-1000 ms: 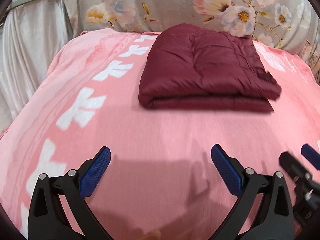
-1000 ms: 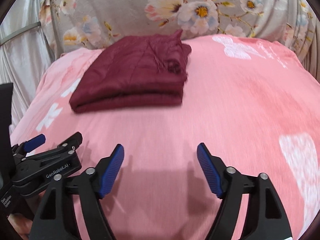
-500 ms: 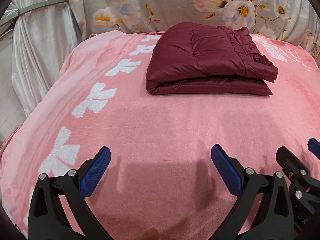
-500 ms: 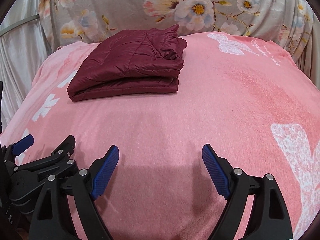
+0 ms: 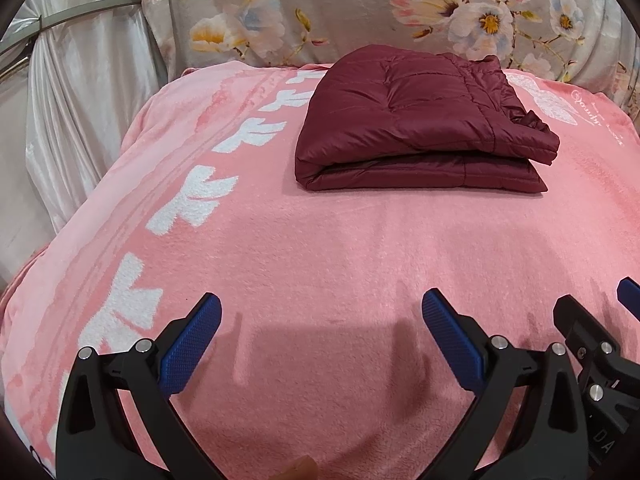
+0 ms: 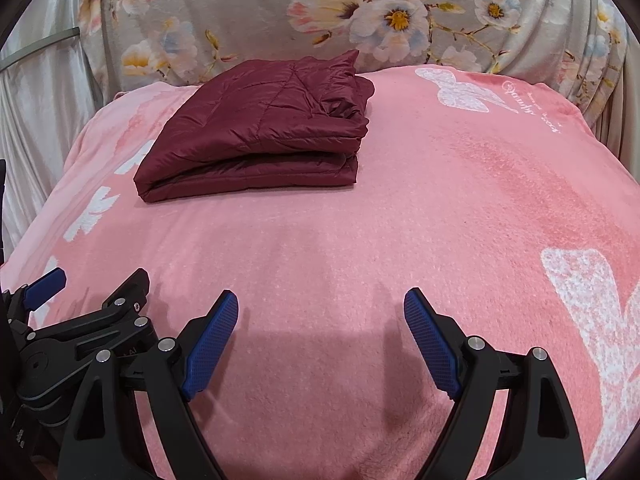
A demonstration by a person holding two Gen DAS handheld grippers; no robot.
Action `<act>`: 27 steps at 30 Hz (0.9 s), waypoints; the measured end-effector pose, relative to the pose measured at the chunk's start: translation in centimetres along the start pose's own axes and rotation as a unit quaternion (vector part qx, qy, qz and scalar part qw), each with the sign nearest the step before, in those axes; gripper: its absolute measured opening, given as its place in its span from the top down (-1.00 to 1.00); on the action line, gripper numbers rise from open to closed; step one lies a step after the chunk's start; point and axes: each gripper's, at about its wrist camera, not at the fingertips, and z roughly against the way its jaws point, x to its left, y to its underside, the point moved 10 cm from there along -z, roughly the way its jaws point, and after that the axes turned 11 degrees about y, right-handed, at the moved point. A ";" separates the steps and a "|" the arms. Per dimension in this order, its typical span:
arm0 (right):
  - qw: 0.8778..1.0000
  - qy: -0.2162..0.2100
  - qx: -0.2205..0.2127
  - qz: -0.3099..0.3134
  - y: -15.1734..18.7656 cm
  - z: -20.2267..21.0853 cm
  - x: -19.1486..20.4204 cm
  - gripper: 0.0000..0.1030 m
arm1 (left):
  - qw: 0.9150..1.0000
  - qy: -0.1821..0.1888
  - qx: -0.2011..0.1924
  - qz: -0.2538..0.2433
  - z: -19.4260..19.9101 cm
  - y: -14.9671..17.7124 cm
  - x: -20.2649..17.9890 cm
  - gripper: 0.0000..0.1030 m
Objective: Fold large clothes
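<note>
The folded maroon quilted jacket (image 5: 420,120) (image 6: 256,132) is seen well beyond the left gripper (image 5: 320,340) and right gripper (image 6: 320,336), both spread wide and holding nothing

Folded jacket (image 5: 416,120) on blanket (image 5: 320,260) — far side, floral cloth (image 5: 360,12) behind

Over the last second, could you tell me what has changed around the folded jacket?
Both grippers, left gripper and right gripper, have drawn back from the folded maroon jacket, so it looks farther off in both views. Nothing was gripped or released. The fingers stay wide open and empty, and the jacket lies folded as before on the pink blanket.
</note>
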 end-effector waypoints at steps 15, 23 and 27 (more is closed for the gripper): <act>1.000 0.009 -0.004 -0.001 -0.1 0.2 -0.2 -0.61 | 1.000 -0.001 -0.002 -0.001 0.1 0.0 0.1 -0.90; 1.000 0.010 -0.004 -0.001 -0.1 0.2 -0.3 -0.61 | 1.000 -0.001 -0.002 -0.001 0.1 -0.1 0.1 -0.90; 1.000 0.010 -0.005 0.000 -0.1 0.2 -0.3 -0.61 | 1.000 -0.001 -0.003 -0.001 0.2 0.0 0.1 -0.90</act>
